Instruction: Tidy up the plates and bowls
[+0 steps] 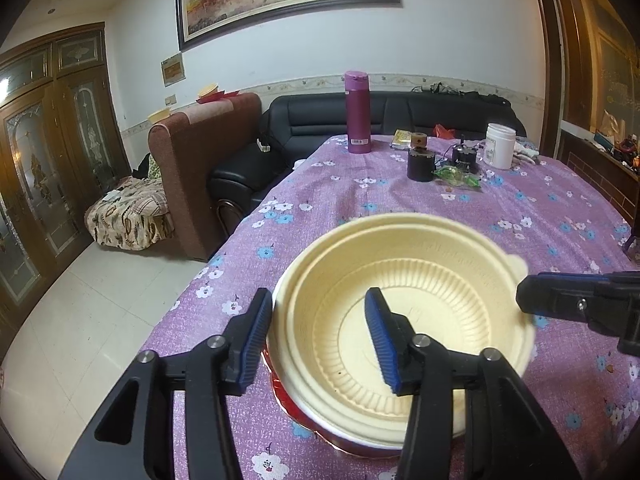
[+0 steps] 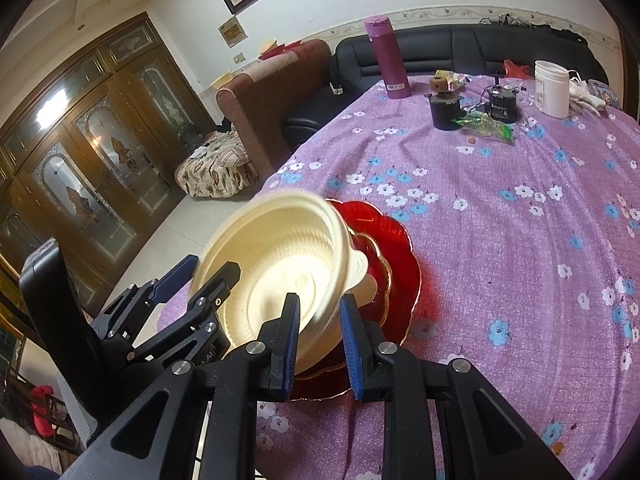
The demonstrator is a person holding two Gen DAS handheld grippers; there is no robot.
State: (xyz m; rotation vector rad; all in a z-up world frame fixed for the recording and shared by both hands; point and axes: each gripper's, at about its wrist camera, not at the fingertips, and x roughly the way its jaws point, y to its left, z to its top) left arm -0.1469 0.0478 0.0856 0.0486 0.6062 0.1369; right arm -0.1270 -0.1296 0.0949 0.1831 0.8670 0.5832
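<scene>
Straddling the near rim of the cream bowl (image 1: 404, 320), which sat tilted over the red plate (image 2: 384, 248), the left gripper (image 1: 320, 336) stood parted without pinching, while the right gripper (image 2: 320, 340) clamped narrowly on the opposite rim, probably steadying it for stacking.

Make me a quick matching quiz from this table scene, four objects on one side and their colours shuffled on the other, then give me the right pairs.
Things:
1. bowl
2. plate
3. flask
4. jar

Colours:
A. white
B. red
C. magenta
D. cream

Pairs: 1-D, 2-B, 3-C, 4-A
</scene>
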